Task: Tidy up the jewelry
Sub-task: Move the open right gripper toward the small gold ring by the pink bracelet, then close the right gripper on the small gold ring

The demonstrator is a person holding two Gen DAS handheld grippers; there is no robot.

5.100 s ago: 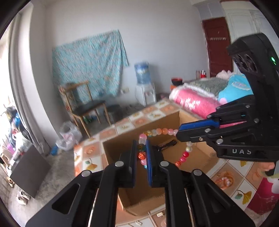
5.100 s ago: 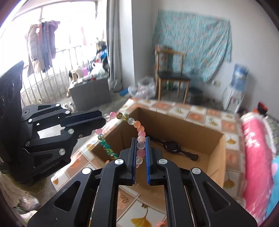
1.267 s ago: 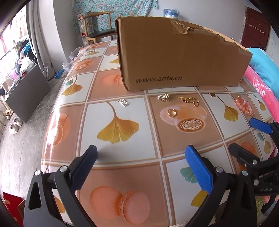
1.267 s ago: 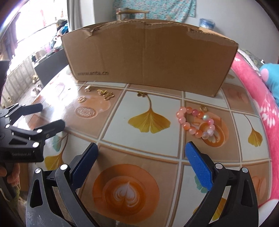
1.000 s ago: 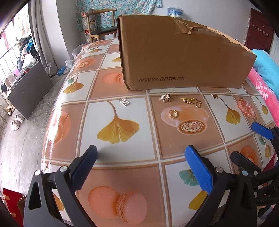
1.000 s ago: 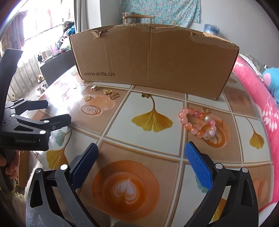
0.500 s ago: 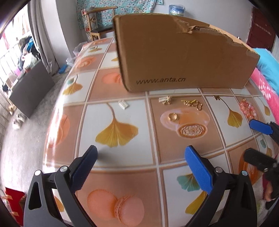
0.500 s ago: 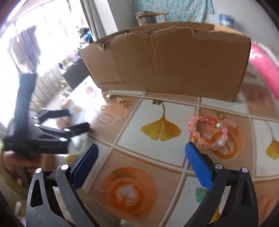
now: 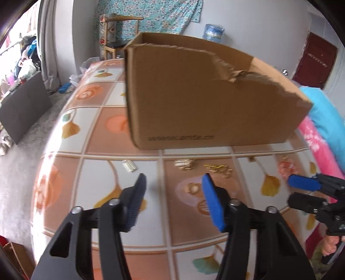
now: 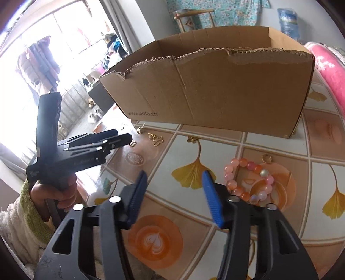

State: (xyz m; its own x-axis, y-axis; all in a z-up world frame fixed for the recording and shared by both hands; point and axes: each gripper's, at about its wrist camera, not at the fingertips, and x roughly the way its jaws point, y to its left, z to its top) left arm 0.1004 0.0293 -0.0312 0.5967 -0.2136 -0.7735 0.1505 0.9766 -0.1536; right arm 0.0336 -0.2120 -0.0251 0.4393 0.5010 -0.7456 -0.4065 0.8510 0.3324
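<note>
Right wrist view: both tools, left tool (image 9: 173, 201) and right tool (image 10: 174, 196), are half-closing on nothing; bead bracelet (image 10: 248, 181) at two o'clock is waiting, likely next for the box (image 10: 215, 86).

- Patterned tablecloth (image 9: 138, 237) — tiles printed with ginkgo leaves, macarons and latte cups.
- Wooden chair (image 9: 117, 32) against the far wall, a teal floral cloth (image 9: 163, 15) hung behind it.
- Water jug (image 9: 213, 32) — right of the chair.
- Dark red door (image 9: 314, 62).
- Pink bedding (image 10: 332, 71).

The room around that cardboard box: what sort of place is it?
Probably a lived-in bedroom at home: pink bedding beside the tiled table, a wooden chair by the wall, and clothes hanging at the window.
</note>
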